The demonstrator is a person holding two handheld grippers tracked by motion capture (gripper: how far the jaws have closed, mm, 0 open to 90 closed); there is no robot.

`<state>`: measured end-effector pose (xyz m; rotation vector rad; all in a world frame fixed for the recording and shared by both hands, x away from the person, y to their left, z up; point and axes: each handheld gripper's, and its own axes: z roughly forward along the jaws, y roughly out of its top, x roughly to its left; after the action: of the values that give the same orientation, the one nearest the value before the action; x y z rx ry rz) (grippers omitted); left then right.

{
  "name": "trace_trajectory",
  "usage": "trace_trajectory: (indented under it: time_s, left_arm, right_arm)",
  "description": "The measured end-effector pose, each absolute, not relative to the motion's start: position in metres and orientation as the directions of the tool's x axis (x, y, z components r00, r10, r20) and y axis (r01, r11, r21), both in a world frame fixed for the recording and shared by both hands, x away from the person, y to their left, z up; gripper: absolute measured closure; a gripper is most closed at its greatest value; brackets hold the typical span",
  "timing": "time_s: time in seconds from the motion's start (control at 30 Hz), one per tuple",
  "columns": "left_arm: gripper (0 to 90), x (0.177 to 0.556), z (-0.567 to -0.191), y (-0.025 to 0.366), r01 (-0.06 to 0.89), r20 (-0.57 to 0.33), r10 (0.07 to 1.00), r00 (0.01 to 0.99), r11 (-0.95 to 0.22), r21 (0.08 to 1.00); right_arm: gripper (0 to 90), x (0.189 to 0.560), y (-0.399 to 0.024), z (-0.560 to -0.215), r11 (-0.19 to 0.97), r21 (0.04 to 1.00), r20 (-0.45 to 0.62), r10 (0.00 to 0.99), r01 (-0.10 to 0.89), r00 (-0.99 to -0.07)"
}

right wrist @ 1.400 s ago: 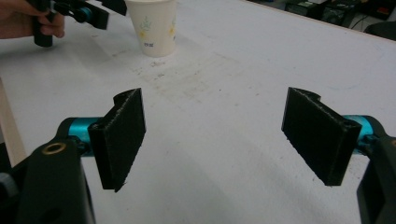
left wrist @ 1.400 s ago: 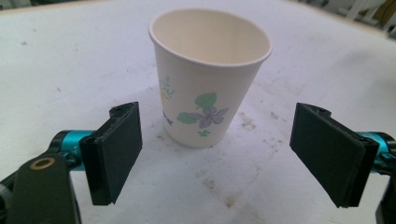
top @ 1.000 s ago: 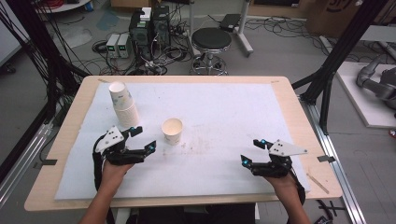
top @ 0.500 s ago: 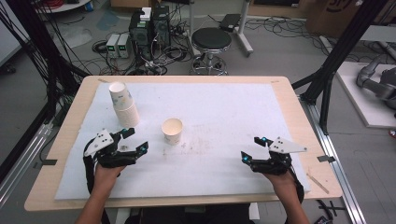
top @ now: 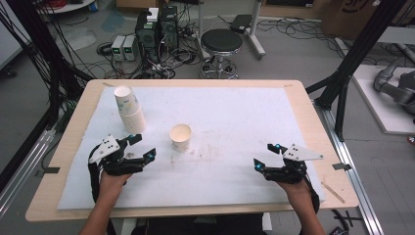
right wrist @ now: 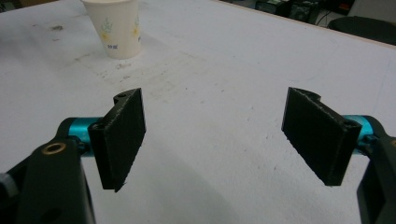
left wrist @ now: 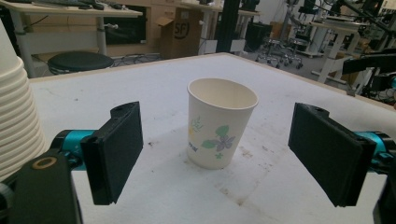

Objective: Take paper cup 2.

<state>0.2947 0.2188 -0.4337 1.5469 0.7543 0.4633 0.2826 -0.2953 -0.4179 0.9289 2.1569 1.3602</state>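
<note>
Left gripper (top: 143,149) jaws spread wide, nothing between the pads; paper cup (top: 180,137) upright just beyond, at its 2 o'clock, untouched. Cup stack (top: 129,108) at 12. Right gripper (top: 262,157) also wide open, empty, well apart over the white mat (top: 235,112)

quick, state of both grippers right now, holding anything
Left gripper: open, holding nothing; the single paper cup stands ahead between its jaws, untouched.
Right gripper: open, holding nothing, over the white mat.

Cup stack (left wrist: 16,116) cut by left edge; cup (right wrist: 113,25) rim cropped.
</note>
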Motion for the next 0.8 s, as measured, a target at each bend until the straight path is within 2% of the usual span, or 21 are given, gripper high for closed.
trace_trajectory:
  time_s: [0.8]
  left_arm:
    - [17.9, 0.2893, -0.4274, 0.2212, 0.187, -0.130, 0.720, 0.682, 0.000, 0.982]
  right_arm:
    - [22.2, 0.2832, -0.2926, -0.4192, 0.302, 0.903, 0.002, 0.710, 0.307, -0.705]
